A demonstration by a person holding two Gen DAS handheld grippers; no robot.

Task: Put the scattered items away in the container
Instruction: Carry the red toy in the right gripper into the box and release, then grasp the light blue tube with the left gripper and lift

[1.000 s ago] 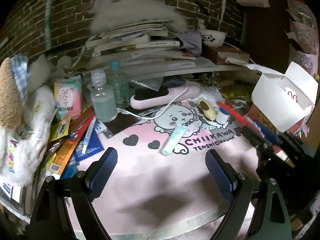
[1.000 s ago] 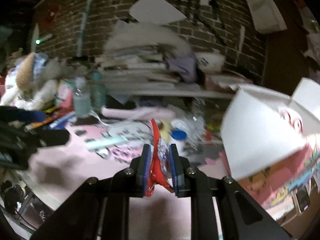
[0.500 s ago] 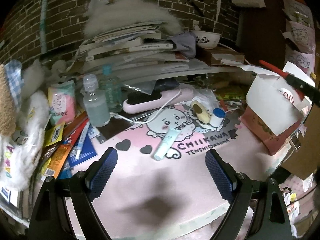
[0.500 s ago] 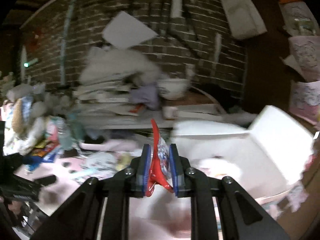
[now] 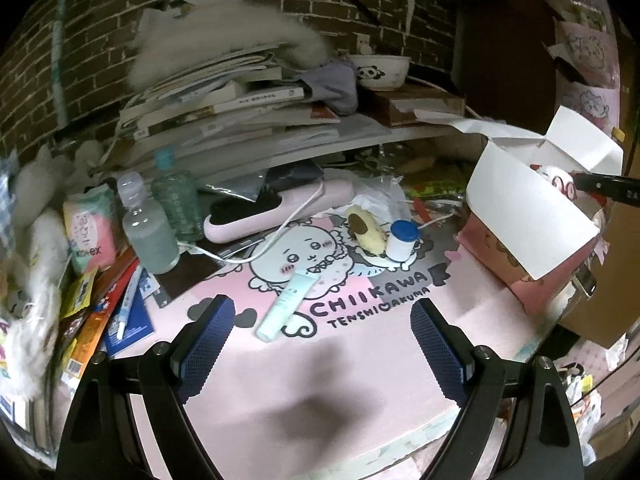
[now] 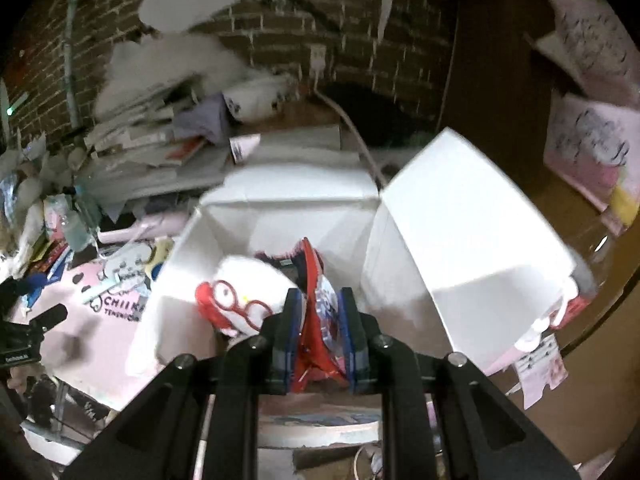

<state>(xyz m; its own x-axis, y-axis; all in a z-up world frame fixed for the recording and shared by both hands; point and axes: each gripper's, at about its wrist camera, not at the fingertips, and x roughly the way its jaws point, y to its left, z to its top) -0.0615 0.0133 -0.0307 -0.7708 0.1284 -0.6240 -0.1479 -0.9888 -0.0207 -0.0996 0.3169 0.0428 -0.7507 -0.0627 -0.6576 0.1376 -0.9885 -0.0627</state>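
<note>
My right gripper (image 6: 319, 300) is shut on a red packet (image 6: 316, 280) and hangs over the open white box (image 6: 460, 220). A white plush with red glasses (image 6: 240, 296) lies inside the box. In the left wrist view the same box (image 5: 520, 208) stands at the right of the pink mat (image 5: 360, 360), with the right gripper's tip (image 5: 600, 182) over it. My left gripper (image 5: 320, 344) is open above the mat, nothing between its fingers. A mint tube (image 5: 286, 300), a small blue-capped jar (image 5: 402, 240) and a yellow item (image 5: 364, 228) lie ahead of it.
A pink hairbrush with a white cord (image 5: 276, 204) and two clear bottles (image 5: 150, 232) stand behind the mat. Packets and a pen (image 5: 128, 312) crowd the left. Stacked books (image 5: 240, 108) and a panda bowl (image 5: 380, 70) fill the back shelf. The table edge runs at the lower right.
The right gripper carried the red packet up and right, from over the mat to above the open box. The left gripper shifted a little sideways over the mat and stayed open.
</note>
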